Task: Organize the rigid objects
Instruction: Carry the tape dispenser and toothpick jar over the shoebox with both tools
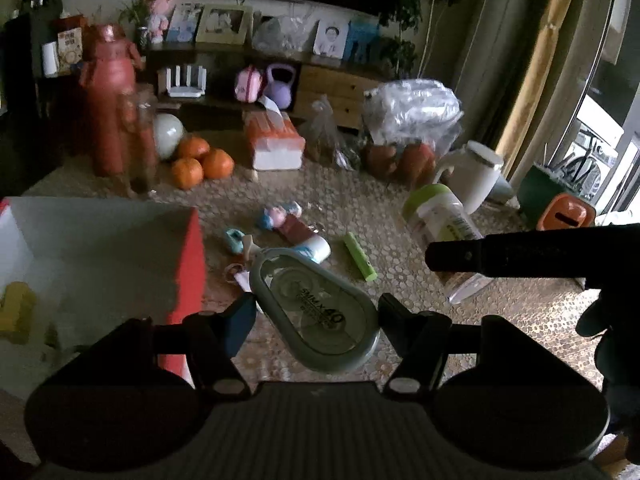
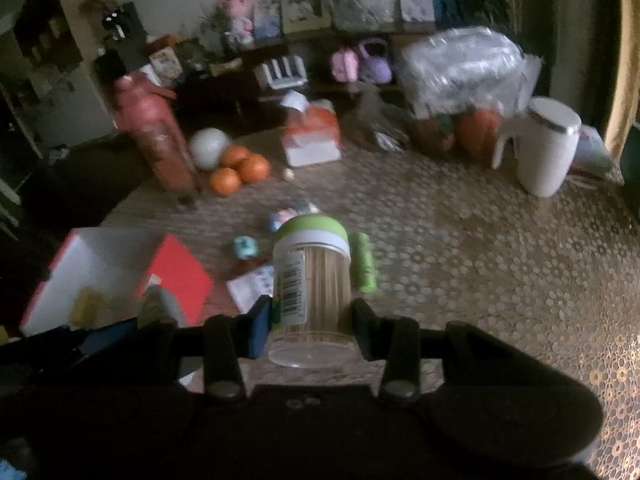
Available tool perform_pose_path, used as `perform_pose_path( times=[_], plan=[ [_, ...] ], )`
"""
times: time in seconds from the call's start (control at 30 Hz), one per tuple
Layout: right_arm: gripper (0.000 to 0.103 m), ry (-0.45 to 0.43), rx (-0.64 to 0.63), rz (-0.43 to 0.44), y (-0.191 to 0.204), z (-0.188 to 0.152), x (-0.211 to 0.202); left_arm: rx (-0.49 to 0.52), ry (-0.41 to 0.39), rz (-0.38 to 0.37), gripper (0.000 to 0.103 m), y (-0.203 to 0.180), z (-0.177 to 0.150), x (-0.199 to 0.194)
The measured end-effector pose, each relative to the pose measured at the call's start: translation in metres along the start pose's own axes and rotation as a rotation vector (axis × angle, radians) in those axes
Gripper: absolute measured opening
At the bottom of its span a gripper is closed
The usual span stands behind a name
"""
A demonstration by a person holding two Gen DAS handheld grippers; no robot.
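My left gripper (image 1: 316, 308) is shut on a grey correction tape dispenser (image 1: 316, 312), held above the table just right of a red box (image 1: 188, 264) with a white inside. My right gripper (image 2: 310, 316) is shut on a clear toothpick jar (image 2: 312, 280) with a green lid, lifted over the table; the jar also shows in the left wrist view (image 1: 444, 220) with the right gripper's dark finger (image 1: 520, 254) across it. A yellow object (image 1: 16, 308) lies in the box. The box also shows in the right wrist view (image 2: 176, 272).
On the patterned tablecloth lie a green tube (image 1: 360, 256), a small teal toy (image 1: 234, 240), a pink and blue figure (image 1: 280, 216) and a white bottle (image 1: 316, 248). Farther back stand oranges (image 1: 200, 164), a tissue box (image 1: 274, 140), a red bottle (image 1: 116, 116) and a white mug (image 1: 476, 176).
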State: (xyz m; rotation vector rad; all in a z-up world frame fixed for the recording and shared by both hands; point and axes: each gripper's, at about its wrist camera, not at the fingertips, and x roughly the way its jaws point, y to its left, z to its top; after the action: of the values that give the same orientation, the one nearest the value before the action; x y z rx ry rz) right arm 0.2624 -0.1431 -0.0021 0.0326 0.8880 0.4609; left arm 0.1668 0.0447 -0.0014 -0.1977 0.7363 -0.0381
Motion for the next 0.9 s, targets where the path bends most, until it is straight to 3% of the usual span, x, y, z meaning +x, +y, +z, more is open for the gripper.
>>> perform_pose_path(
  times=[0.43,0.9],
  plan=[
    [0.042,-0.027,-0.085,0.076,0.085,-0.008,-0.025,0.003,-0.053,0.065,0.067,0.061,0.003,-0.061],
    [0.042,0.023,-0.176,0.139,0.177,-0.005,0.010,-0.003,-0.056,0.185,0.067,0.148,0.020,-0.079]
  ],
)
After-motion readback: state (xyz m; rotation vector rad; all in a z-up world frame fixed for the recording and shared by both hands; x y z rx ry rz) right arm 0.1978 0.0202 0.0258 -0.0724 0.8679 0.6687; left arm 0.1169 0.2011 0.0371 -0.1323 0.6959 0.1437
